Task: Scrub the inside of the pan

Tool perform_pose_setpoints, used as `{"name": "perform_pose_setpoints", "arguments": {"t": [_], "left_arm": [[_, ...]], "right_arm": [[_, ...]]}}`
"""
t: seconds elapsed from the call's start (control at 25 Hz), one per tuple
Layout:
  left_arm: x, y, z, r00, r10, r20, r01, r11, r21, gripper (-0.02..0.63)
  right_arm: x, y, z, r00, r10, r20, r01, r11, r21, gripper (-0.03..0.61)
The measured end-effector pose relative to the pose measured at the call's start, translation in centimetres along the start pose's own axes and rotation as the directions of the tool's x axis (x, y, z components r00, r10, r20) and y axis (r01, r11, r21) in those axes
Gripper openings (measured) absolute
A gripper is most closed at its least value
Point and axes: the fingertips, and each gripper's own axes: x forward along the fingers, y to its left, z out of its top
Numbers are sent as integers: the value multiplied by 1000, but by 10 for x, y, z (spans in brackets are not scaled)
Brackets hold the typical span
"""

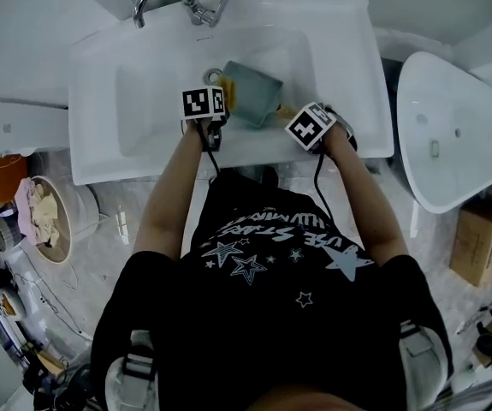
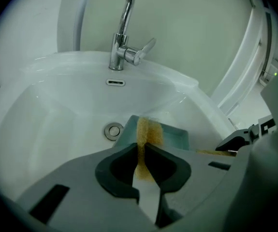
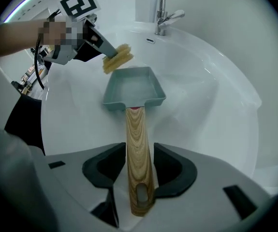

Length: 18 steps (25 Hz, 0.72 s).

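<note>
Your left gripper (image 2: 142,146) had its jaws closed tight on the yellow sponge (image 2: 148,132), which you held at the far rim of the grey-blue pan (image 3: 129,88). The pan lay in the white sink (image 3: 211,91), near the drain, its wooden handle (image 3: 135,124) pointing back at you. Your right gripper (image 3: 139,149) had the handle between its jaws, but they stood apart and were not clamped on it.
</note>
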Motion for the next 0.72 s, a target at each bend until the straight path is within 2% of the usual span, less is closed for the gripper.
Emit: {"name": "perform_pose_setpoints", "arguments": {"t": [0.2, 0.44, 0.72], "left_arm": [[-10, -6, -9, 999, -8, 31, 8, 1000, -18, 51], [-16, -13, 0, 998, -30, 62, 32, 999, -23, 51], [-31, 0, -2, 994, -50, 93, 55, 997, -50, 51]], "right_arm": [[-1, -2, 4, 999, 18, 33, -18, 1000, 14, 182], [-10, -6, 10, 995, 60, 74, -63, 997, 48, 181], [-26, -7, 13, 997, 26, 66, -31, 996, 84, 183]]}}
